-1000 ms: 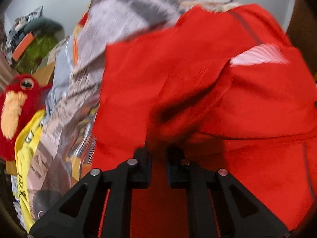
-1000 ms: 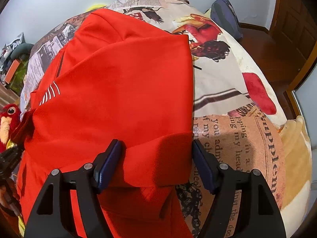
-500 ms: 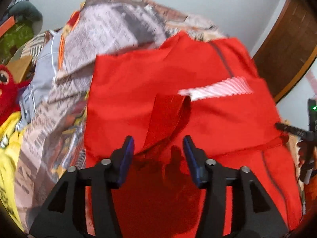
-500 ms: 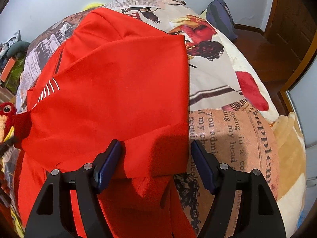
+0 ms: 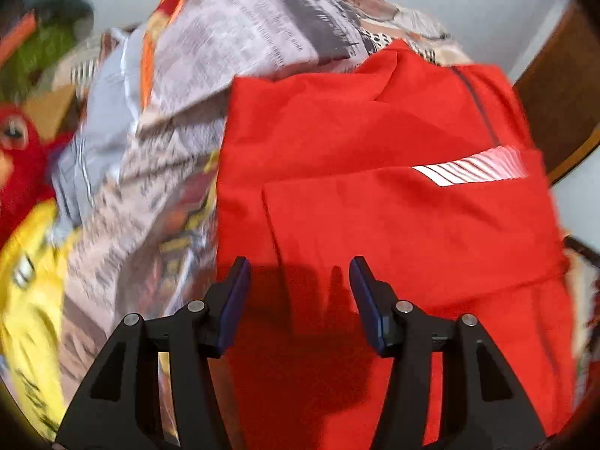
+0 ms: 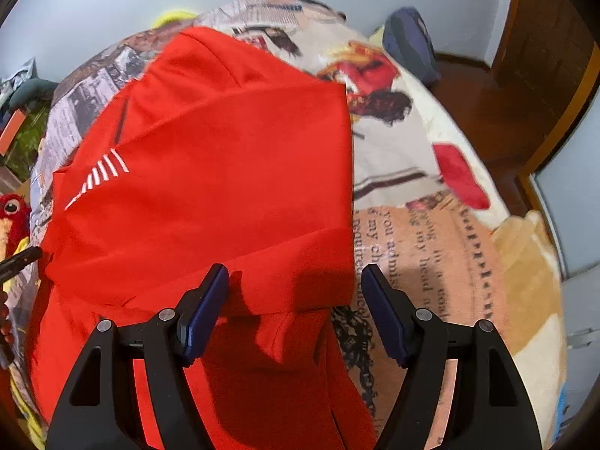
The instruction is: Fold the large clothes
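The red garment lies spread on the bed, right in front of both grippers. The left gripper hangs over the garment's near part with its jaws spread wide and nothing between them; its shadow falls on the cloth just ahead of the fingertips. The right gripper is likewise spread, its jaws straddling the near corner of the folded-over layer without closing on it; whether the pads touch the cloth I cannot tell.

Around the garment, the bed wears a printed cover with newspaper text and pictures. Beyond the garment's left edge sit a red plush toy and something yellow, both blurred. Past the garment's far right corner a dark blue bag rests at the bed's edge, with a brown wooden door behind it. A beige blanket lies to the right of the garment, near the right gripper. At the garment's left edge, in the right wrist view, the tip of the left gripper shows.

The garment is bright red, with one layer folded across the rest so a straight edge runs down its right side. A patch of white stripes marks the upper layer, and a dark seam line runs along the part beyond it. The cloth lies fairly flat with shallow creases.
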The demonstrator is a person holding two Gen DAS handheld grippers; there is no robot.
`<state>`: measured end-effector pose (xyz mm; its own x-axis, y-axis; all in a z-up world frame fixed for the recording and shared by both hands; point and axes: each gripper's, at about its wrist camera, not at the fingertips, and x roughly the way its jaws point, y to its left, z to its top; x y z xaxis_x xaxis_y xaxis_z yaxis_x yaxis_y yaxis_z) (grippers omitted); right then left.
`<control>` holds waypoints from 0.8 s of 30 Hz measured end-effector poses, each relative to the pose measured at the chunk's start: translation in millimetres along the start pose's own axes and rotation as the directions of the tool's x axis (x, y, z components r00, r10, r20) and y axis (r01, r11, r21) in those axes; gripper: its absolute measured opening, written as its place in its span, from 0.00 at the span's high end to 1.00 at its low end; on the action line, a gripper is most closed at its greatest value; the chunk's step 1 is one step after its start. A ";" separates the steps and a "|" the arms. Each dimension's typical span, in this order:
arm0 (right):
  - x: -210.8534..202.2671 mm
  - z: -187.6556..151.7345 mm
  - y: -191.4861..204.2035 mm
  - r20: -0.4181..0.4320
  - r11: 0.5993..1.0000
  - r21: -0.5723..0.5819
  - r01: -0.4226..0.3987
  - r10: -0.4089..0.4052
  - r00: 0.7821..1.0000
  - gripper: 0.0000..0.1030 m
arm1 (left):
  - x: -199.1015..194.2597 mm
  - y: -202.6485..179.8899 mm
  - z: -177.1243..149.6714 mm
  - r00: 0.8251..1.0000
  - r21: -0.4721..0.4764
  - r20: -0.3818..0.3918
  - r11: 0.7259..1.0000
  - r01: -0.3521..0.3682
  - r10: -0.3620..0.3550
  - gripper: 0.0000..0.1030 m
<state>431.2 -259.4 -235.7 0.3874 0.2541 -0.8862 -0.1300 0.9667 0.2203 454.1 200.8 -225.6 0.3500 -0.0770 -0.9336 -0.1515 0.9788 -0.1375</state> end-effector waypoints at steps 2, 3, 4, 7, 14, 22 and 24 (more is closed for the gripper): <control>-8.3 0.0 2.8 0.024 1.000 -0.007 0.001 -0.001 1.000 0.32 | -6.3 12.6 -8.3 0.999 -0.060 -0.013 0.997 0.039 -0.040 0.48; -11.5 0.1 3.9 0.033 1.000 -0.006 -0.002 0.002 0.999 0.32 | -8.2 17.0 -14.5 0.997 -0.088 -0.020 0.994 0.066 -0.068 0.48; -14.3 0.2 5.3 0.041 1.000 -0.003 -0.008 0.008 0.999 0.32 | -9.4 19.0 -19.7 0.996 -0.106 -0.025 0.991 0.087 -0.090 0.48; -18.3 -0.3 9.7 0.052 0.999 0.015 -0.039 0.038 0.998 0.32 | -0.6 21.6 -31.0 0.989 -0.165 -0.054 0.978 0.126 -0.137 0.48; -10.7 -8.5 20.7 0.012 0.999 0.008 -0.043 0.043 0.999 0.32 | 18.9 9.7 -30.3 0.991 -0.228 -0.040 0.967 0.117 -0.129 0.79; -10.7 -0.1 16.3 0.019 0.998 -0.039 0.042 -0.042 0.999 0.32 | -22.1 -9.4 -15.0 0.999 -0.135 0.034 0.991 0.003 0.002 0.95; -12.4 6.2 13.0 0.033 0.999 -0.024 0.040 -0.039 0.999 0.32 | -47.4 -10.8 -7.6 0.994 -0.147 0.106 0.988 0.041 -0.025 0.95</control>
<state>430.3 -249.8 -219.3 0.4217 0.2168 -0.8804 -0.1363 0.9751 0.1749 432.1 192.4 -182.4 0.4495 -0.0812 -0.8896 -0.2717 0.9362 -0.2228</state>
